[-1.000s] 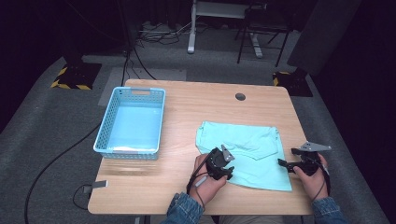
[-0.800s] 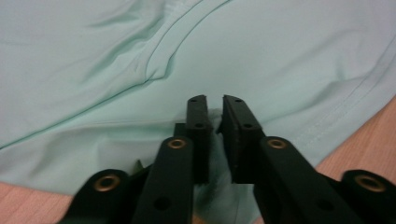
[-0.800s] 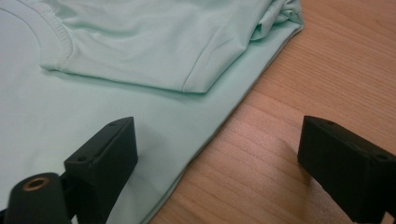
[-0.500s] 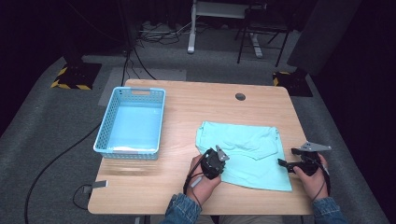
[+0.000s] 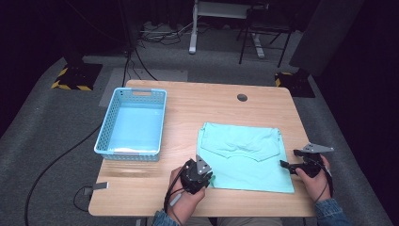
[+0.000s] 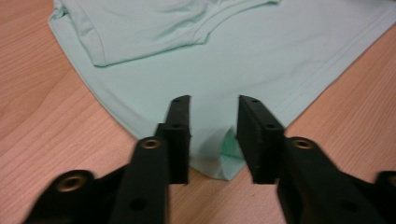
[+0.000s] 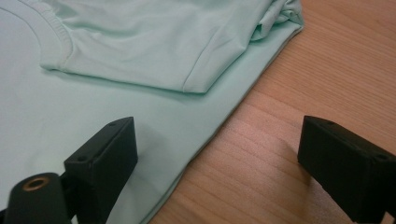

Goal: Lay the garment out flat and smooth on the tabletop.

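Far left on the wooden table [image 5: 141, 188] sits the blue basket [image 5: 132, 123]. Moving right, the left gripper [image 5: 203, 175] hangs at the near-left corner of the mint T-shirt [image 5: 244, 157], jaws just opening, parted with that curled corner between them, pads not pressing. The shirt lies flat, sleeves folded in. At its right edge, the right gripper [image 5: 286, 165], jaws spread wide, straddling the hem.

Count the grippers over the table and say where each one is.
2. The left gripper sits at the shirt's near left corner; the right gripper is at the shirt's right edge.
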### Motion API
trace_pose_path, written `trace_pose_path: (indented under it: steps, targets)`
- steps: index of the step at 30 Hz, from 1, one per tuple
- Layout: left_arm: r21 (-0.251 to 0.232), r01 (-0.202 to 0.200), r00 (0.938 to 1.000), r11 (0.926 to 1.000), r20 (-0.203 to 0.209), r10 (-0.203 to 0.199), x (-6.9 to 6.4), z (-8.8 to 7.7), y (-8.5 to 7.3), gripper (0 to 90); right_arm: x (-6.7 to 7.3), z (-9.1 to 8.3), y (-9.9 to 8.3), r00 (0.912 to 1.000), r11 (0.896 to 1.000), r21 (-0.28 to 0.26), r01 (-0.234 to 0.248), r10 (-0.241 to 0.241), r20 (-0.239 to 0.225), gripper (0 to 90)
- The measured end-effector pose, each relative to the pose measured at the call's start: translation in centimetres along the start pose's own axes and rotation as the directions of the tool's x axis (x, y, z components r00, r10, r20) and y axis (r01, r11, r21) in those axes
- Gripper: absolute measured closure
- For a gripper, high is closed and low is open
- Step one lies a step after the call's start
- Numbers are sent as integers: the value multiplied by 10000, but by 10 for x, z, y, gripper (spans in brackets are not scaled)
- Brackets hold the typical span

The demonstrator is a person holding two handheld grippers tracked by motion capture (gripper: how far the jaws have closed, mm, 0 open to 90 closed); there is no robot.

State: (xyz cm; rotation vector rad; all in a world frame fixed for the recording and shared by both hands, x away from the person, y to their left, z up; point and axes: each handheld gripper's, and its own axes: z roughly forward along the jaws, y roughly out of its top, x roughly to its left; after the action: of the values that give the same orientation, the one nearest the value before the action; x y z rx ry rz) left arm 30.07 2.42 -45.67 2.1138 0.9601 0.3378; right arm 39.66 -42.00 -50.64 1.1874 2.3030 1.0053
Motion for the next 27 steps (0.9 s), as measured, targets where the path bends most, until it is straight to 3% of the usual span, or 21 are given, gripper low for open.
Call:
trace_pose_path:
  steps: [5, 9, 13, 17, 19, 21, 25, 27]
  targets:
    - [-320, 400, 9990, 9987, -178, -406, 6, 0, 5, 513, 0, 0, 0, 10000, 10000, 1, -1, 1, -1, 119]
    - [-159, 166, 9983, 9997, -562, -175, 9, 14, 11, 473, 0, 0, 0, 10000, 10000, 4, 21, -21, -22, 119]
    - [-104, 99, 9975, 9999, -697, -106, 16, 29, 16, 417, 0, 0, 0, 10000, 10000, 11, 10, -10, -50, 125]
    - [22, -180, 9953, 9998, -947, 181, 26, 43, 20, 393, 0, -5, 0, 9992, 9995, -264, -161, 152, -360, 180]
    - [115, -175, 9957, 9998, -910, 185, 32, 52, 21, 385, 5, -10, 2, 9996, 9992, -386, 77, -88, -279, 181]
    - [291, -178, 9955, 9994, -923, 204, 36, 60, 20, 379, 12, -12, 4, 9983, 9989, -379, 270, -289, -507, 181]
    - [812, 19, 9969, 9967, -789, 45, 40, 72, 13, 381, 22, -8, 2, 9916, 9972, -120, 737, -745, -1056, 181]
    - [731, -83, 9962, 9973, -857, 145, 38, 72, 10, 383, 23, -3, -2, 9891, 9949, -95, 1004, -1009, -1077, 163]
